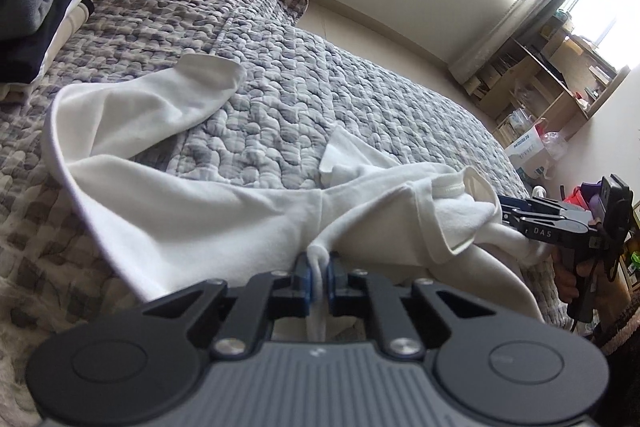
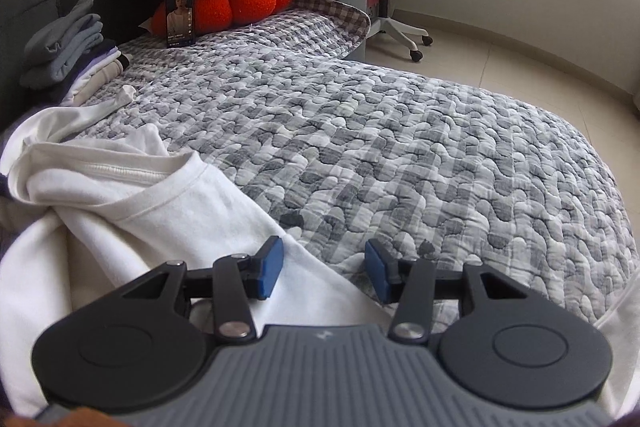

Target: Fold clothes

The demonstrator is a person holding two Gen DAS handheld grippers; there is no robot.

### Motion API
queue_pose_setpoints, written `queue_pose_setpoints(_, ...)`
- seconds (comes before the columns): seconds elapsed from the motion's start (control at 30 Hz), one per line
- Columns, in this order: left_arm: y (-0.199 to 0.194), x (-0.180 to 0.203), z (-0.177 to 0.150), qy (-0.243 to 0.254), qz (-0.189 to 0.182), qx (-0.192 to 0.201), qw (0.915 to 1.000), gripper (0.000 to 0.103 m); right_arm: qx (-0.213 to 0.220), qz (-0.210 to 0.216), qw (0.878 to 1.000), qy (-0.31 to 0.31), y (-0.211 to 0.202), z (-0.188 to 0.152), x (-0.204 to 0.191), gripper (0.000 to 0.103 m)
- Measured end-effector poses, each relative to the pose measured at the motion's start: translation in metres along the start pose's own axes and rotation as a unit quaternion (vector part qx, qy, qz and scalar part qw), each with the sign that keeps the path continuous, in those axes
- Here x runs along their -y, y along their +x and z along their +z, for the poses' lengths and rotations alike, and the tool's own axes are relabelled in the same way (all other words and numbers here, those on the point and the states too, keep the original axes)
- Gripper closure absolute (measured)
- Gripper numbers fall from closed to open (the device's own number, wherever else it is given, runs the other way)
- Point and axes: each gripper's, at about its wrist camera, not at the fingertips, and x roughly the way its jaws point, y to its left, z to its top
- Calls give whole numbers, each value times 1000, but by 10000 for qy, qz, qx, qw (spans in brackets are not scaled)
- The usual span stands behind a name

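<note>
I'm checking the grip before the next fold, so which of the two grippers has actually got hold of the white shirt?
The left gripper: its blue pads are pinched shut on a bunched fold of the white shirt. The right gripper stands open, with nothing pressed between its pads.

"das" on right gripper (image 1: 505,209)

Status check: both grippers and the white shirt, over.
Left gripper shut on a pinch of white shirt. Right gripper open above the shirt's edge, holding nothing. Shirt rumpled on the quilt. Nothing in the way.

White shirt (image 1: 192,211), grey-checked quilt (image 2: 400,147)
</note>
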Motion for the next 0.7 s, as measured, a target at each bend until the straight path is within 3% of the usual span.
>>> queue_pose_setpoints(0.1, 0, -1, 1, -12, 13, 28, 10000, 96, -74, -39, 9998, -168, 0, 0, -7, 62)
queue_pose_setpoints(0.2, 0, 1, 3, 30, 35, 65, 10000, 96, -163, -164, 9991, -343, 0, -1, -19, 75)
queue_pose_setpoints(0.27, 0, 1, 5, 62, 69, 115, 9999, 96, -186, -283, 9981, -521, -1, -3, -30, 90)
queue_pose_setpoints(0.33, 0, 3, 8, 111, 118, 185, 9997, 96, -170, -482, 9964, -677, -3, -3, -39, 96)
queue_pose_setpoints(0.7, -3, 27, 42, 615, 355, 792, 9943, 96, 759, -1281, 9888, 79, -37, 6, -30, 98)
